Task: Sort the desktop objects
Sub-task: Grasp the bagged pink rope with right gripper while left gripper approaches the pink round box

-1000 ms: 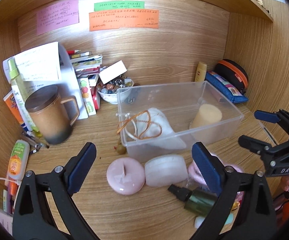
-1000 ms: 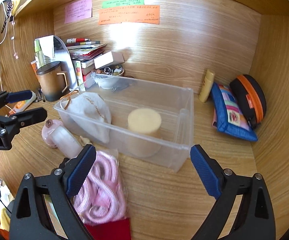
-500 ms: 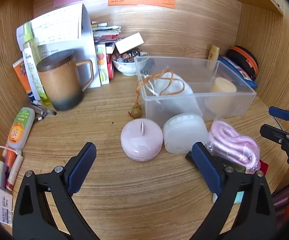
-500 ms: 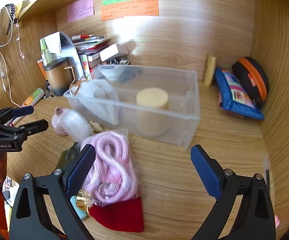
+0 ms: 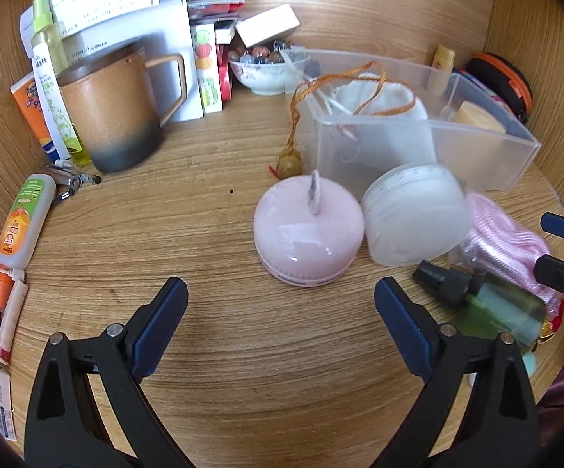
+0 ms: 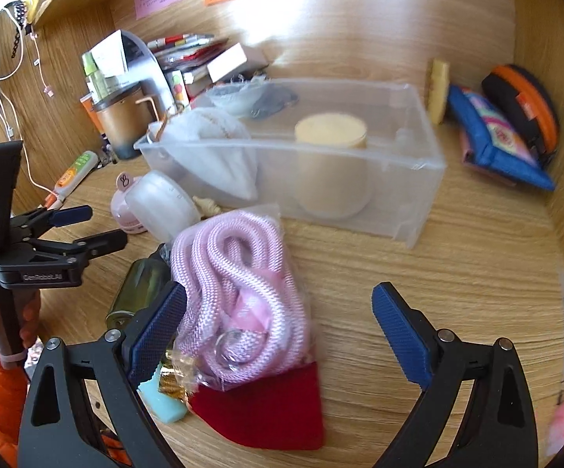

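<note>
Left gripper: jaws spread wide and empty, poised above bare wooden counter, just short of a pink dome-shaped case. A frosted white jar lies on its side touching the case. Behind both stands a clear plastic bin holding a white drawstring pouch and a cream cylinder. Right gripper: jaws likewise wide and empty, its left finger beside a bagged pink rope. The bag overlaps a red pouch and lies against a green spray bottle. A brown lidded mug stands at rear left.
</note>
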Demonstrator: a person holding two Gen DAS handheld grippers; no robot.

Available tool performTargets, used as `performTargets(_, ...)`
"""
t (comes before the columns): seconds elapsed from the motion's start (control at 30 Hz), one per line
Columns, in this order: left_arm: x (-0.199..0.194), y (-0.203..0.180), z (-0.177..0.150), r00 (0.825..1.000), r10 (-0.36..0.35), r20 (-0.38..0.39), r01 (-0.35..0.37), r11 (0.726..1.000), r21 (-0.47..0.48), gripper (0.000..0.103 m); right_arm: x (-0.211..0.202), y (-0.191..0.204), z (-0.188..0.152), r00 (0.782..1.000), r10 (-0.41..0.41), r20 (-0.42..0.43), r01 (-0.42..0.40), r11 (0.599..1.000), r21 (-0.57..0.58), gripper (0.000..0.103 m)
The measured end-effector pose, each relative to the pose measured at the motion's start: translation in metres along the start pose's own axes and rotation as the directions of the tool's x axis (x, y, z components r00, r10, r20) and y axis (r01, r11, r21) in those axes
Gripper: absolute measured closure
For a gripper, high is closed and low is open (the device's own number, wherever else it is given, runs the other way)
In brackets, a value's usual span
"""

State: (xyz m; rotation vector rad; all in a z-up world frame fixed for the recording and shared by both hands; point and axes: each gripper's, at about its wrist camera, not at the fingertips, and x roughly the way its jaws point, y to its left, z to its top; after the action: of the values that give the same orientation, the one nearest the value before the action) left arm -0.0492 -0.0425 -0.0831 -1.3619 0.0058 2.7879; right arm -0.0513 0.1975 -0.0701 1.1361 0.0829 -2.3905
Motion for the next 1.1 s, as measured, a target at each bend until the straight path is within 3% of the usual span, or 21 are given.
performTargets(0.2,0.013,0.001,0.004,0.999,0.003,-0.045,-0.001,0.999,0.038,0.006,0.017,0.005,0.002,0.999,0.040,-0.032,-0.040,0.999,0.003,0.008)
performTargets(0.63,0.028,-0.001,0.017,0.998,0.008,-0.063,-0.003,0.998,0.068,0.005,0.044,0.019,0.009,0.993,-0.014,-0.118,-0.004,0.988,-0.154,0.008)
performTargets(0.77,0.031,-0.001,0.020,0.998,0.006,-0.058,-0.003,0.998,0.062,0.005,0.044,0.021,0.010,0.994,-0.009,-0.107,-0.011,0.984,-0.179,0.010)
performTargets(1.1,0.036,-0.001,0.026,0.999,0.031,-0.025,-0.029,0.998,0.059,0.005,0.039,0.023,0.008,0.995,0.050,-0.088,-0.067,0.975,-0.211,0.037)
